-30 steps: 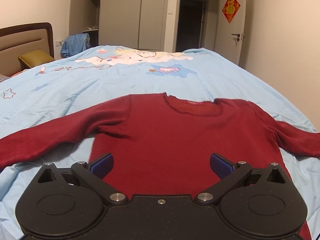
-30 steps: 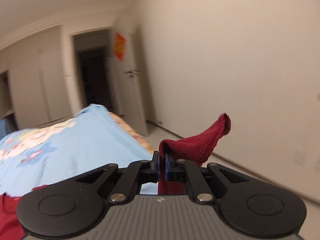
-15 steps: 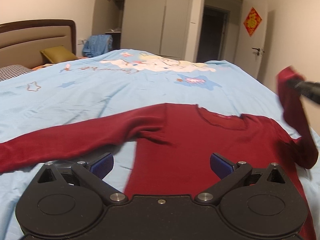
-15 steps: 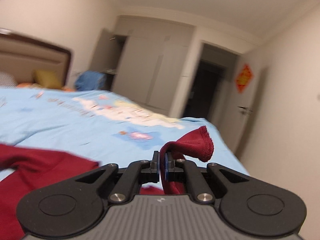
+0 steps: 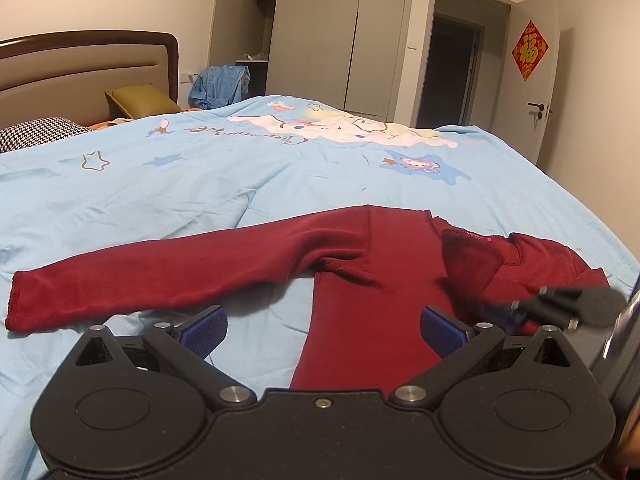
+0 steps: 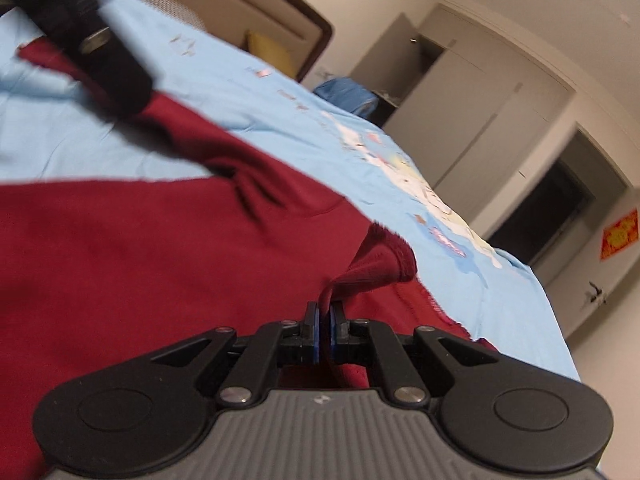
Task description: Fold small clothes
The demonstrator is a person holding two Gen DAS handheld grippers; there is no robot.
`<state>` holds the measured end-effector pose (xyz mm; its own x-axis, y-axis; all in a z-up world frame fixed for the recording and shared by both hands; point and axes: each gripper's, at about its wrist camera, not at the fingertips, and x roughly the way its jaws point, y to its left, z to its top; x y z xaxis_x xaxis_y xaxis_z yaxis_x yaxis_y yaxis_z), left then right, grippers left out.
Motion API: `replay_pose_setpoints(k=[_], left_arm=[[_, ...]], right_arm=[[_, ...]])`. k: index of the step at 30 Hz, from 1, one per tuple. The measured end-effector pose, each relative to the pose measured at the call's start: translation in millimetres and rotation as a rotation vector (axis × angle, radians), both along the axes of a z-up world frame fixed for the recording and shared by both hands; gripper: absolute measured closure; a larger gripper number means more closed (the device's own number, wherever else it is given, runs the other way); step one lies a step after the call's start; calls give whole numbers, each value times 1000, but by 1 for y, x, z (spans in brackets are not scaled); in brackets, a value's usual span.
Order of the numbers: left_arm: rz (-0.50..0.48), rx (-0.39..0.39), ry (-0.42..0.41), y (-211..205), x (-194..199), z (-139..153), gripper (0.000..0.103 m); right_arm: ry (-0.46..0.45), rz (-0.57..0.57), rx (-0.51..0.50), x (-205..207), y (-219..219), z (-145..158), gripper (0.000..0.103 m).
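Observation:
A dark red long-sleeved sweater (image 5: 360,292) lies flat on the light blue bedspread (image 5: 240,176). Its left sleeve (image 5: 152,272) stretches straight out to the left. The right sleeve (image 5: 472,264) is folded inward across the chest, its cuff (image 6: 380,264) pinched in my right gripper (image 6: 325,320), which is shut on it low over the sweater body (image 6: 140,240). My left gripper (image 5: 322,324) hovers open above the sweater's lower body, holding nothing. The right gripper (image 5: 520,308) shows blurred at the right of the left wrist view.
The bed fills most of both views, with a headboard (image 5: 80,68) and pillows (image 5: 136,100) at the far left. A wardrobe (image 5: 320,32), a dark doorway (image 5: 452,64) and a door with a red decoration (image 5: 530,50) stand beyond the bed. Blue clothing (image 5: 220,84) hangs by the wardrobe.
My right gripper has swung from the bed's right side inward and down, carrying the right sleeve over the sweater's chest. The left gripper has shifted left and stayed open.

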<state>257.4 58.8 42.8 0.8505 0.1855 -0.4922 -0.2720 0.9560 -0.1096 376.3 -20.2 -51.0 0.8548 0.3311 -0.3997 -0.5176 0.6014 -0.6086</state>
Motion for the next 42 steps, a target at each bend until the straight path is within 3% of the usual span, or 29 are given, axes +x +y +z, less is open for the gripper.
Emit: replay_pose_setpoints(k=[5,7,9,12,18,23,26,29,34,35,37,38,42], left_arm=[[-4,-14,2,-3,7,-6,1],[-16,-15,1,-6,10,-8,1],[-27,-14,-1,-9,15,-11,1],[-51,-11,-9,-15,28,-18,1],[-112,-23,-31,-28,75,-37,1],[-109,-32,-1,-31,109,-59,1],[-94,-25,55,-32,116,-79,1],[-99,7,52,-35,114,-91,1],[-93,40,51,-40,116,-96,0],[-93,39,48,-39,115,-97,0],[-93,30,42,-38,115,-98,0],[-94,26,40,-37,115,-98,0],[-96,18,32,-36,113,-98,0]], right_arm=[[20,54,-16,-13,-7,-9,89],[33,59,2,-19,-15,-7,75],[50,52,45,-24,-30,-1,52],[125,25,162,-28,-63,13,26],[225,-116,368,-17,-144,35,8],[273,-320,562,7,-214,48,6],[295,-438,674,29,-252,50,8],[317,-556,759,54,-285,46,20],[397,-616,938,91,-318,39,34],[411,-613,949,98,-318,35,40],[421,-620,946,110,-312,33,63],[410,-639,931,111,-311,33,82],[274,-657,880,103,-304,40,92]])
